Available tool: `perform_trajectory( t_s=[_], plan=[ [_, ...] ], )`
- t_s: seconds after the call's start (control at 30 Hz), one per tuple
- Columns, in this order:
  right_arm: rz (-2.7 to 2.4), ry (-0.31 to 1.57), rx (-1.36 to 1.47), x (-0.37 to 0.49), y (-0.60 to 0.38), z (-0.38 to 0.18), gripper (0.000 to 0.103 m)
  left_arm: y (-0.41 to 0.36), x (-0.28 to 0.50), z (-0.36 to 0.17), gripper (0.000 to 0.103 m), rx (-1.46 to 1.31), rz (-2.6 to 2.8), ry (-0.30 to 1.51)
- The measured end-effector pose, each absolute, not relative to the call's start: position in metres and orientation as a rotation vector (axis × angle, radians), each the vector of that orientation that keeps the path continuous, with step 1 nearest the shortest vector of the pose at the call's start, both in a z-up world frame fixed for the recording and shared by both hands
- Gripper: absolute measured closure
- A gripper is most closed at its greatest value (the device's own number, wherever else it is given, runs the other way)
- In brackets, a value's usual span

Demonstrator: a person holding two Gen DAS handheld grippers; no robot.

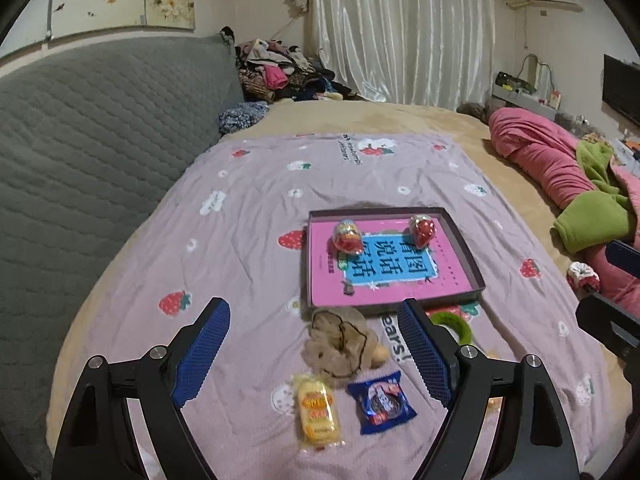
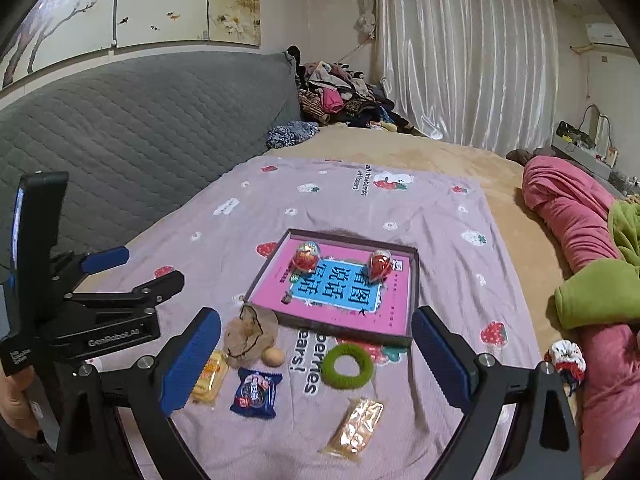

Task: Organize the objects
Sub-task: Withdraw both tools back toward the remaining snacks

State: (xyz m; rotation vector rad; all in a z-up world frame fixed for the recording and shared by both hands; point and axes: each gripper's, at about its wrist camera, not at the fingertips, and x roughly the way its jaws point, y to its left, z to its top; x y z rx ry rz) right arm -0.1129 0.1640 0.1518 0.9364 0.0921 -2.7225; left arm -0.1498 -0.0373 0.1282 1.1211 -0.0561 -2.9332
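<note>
A shallow dark tray holds a pink book and two red egg toys on the purple blanket. In front of it lie a beige scrunchie, an egg, a yellow snack packet, a blue cookie packet, a green ring and an orange packet. My right gripper hovers open above them, empty. My left gripper is open too, above the scrunchie and both packets; its right finger hides part of the ring.
A grey quilted headboard runs along the left. A pink and green quilt is bunched on the right, with a red-and-white scrunchie beside it. A clothes pile and a white curtain stand at the back.
</note>
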Motion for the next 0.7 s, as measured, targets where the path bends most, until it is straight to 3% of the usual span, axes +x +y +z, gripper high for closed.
perform_trajectory(
  t_s=[0.7],
  plan=[
    [-2.723,0.077,0.981,-0.066,0.161,0.119,0.006,-0.047,-0.09,0.088,0.016,1.16,-2.91,-0.009]
  ],
)
